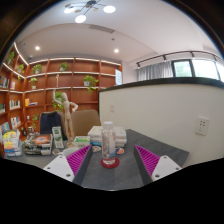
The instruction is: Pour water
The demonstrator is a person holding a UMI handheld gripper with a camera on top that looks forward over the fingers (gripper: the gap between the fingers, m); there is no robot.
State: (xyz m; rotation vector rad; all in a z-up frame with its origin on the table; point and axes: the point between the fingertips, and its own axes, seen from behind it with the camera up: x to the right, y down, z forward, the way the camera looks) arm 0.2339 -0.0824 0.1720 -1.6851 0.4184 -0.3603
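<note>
Handheld two-finger gripper (108, 162) spread wide, magenta pads (77, 160) well apart, grasping nothing. Clear plastic water bottle (108, 143) upright on a small round red coaster (109, 162), standing between the fingers with a gap at either side, on a grey tabletop (125, 178). Beyond, wooden bookshelves (60, 85) and stacked books (38, 143).

Bright ceiling lights (80, 12); edges perhaps warped.
</note>
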